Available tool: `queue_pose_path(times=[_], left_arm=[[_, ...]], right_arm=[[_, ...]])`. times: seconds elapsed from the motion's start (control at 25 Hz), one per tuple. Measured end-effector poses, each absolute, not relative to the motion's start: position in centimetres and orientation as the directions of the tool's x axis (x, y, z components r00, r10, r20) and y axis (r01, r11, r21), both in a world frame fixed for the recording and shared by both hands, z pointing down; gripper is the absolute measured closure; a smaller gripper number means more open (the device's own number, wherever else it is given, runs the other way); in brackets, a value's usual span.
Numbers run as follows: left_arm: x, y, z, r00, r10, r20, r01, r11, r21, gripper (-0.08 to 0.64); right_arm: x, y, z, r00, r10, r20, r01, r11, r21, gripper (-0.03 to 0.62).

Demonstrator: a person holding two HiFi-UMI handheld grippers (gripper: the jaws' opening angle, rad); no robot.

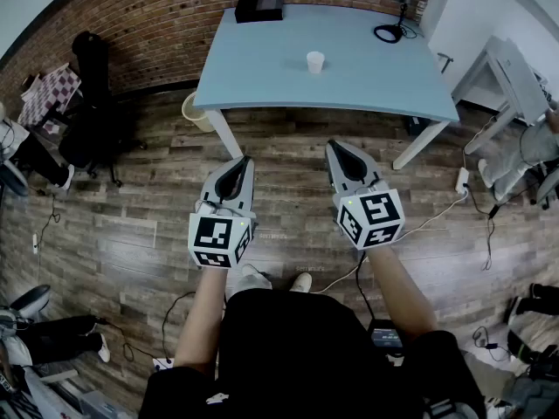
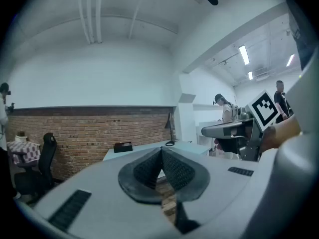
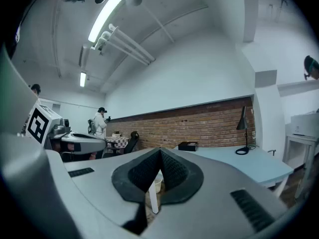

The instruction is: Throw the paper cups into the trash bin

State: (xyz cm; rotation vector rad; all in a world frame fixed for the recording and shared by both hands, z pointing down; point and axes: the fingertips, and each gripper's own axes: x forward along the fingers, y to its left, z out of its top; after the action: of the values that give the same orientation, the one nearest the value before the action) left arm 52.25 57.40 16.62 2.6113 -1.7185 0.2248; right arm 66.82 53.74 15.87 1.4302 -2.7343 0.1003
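A person stands on a wooden floor point(image 1: 288, 160) facing a pale blue table point(image 1: 262, 81) set against a brick wall point(image 1: 148, 16), with a claw in each hand held out level, side by side and apart. The left claw point(image 1: 244, 161) has its two jaws pressed together at the tips with nothing between them; its own view shows the ribbed pads meeting in a closed point. The right claw point(image 1: 333, 146) is closed the same way, pads touching and empty.

One white paper cup point(image 1: 315, 61) stands upright near the middle of the table, well apart from both claws. A black box point(image 1: 259, 8) sits at the table's far edge by the wall, and a black desk lamp point(image 1: 396, 7) stands at the far right corner. The cream trash bin point(image 1: 197, 112) stands on the floor beside the table's front left leg, partly under the tabletop. A black office chair point(image 1: 92, 103) stands off to the left by the wall.
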Motion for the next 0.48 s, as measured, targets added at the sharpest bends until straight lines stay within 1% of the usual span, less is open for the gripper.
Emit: queue_pose_path(times=[0.48], left_arm=[[53.7,56.7,16.6,0.390,-0.912,0.127,-0.915,-0.399,-0.058,0.557]], right_arm=[[67.8,53.4,15.5,-0.587,-0.808,0.060,-0.810,0.585,-0.038,0.589]])
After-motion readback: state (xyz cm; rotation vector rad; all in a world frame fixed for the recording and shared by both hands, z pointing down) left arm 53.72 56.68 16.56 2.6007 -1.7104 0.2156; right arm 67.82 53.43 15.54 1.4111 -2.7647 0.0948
